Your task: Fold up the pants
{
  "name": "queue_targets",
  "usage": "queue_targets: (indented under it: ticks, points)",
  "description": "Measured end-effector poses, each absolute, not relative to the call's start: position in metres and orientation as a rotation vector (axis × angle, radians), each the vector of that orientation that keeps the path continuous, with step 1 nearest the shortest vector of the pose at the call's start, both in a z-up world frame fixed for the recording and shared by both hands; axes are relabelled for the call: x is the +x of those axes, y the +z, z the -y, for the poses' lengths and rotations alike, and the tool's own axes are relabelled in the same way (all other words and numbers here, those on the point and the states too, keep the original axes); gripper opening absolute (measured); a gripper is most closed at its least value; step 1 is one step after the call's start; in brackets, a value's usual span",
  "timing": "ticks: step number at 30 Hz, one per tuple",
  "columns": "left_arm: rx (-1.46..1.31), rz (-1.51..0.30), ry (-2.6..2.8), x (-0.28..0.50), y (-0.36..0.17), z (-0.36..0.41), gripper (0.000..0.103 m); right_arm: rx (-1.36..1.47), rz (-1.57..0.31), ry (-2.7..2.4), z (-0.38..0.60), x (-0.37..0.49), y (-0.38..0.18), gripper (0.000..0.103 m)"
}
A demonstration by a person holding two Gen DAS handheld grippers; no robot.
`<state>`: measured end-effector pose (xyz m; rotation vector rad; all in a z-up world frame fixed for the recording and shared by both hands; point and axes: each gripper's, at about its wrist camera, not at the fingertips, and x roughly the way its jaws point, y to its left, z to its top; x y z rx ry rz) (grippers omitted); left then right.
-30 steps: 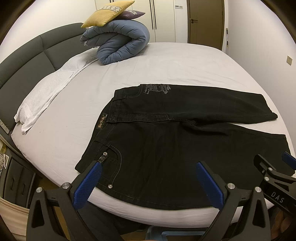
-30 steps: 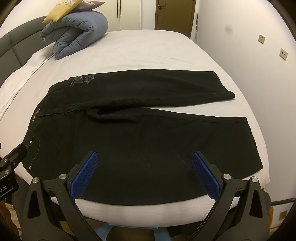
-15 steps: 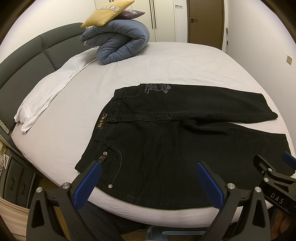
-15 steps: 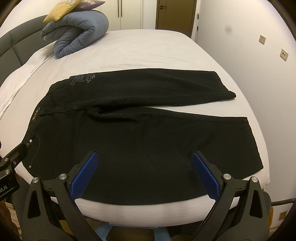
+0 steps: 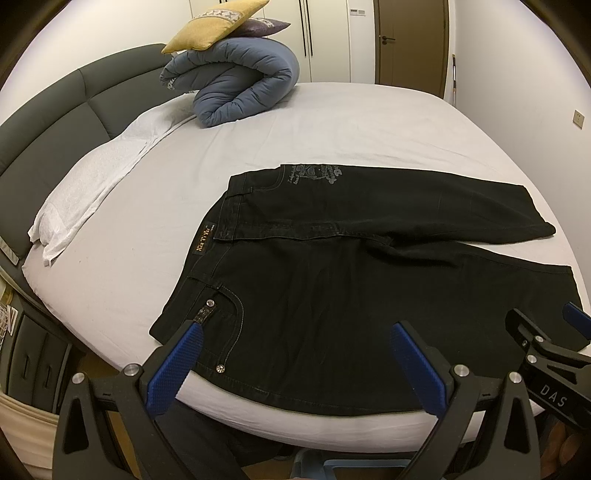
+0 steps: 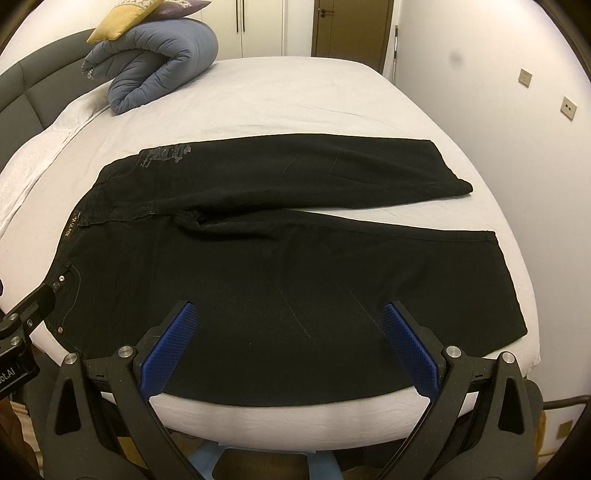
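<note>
Now the black pants (image 5: 369, 280) lie flat on the bed (image 5: 332, 122), waistband left, legs spread rightward. Both grippers, left (image 5: 295, 362) and right (image 6: 291, 347), hover wide apart and empty above the near edge.

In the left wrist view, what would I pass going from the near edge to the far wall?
Open left gripper → black pants → bare white sheet → rolled blue duvet → yellow pillow → brown door.
</note>
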<state>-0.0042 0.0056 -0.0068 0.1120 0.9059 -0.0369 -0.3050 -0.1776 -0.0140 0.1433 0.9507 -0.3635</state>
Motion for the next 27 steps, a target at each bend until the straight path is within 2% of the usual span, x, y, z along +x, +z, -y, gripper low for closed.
queue_targets:
  ticks: [27]
  points:
    - [0.112, -0.913, -0.037, -0.0052, -0.0108, -0.0048, 0.103, 0.139, -0.964, -0.36, 0.1728, -0.303, -0.02, 0.102]
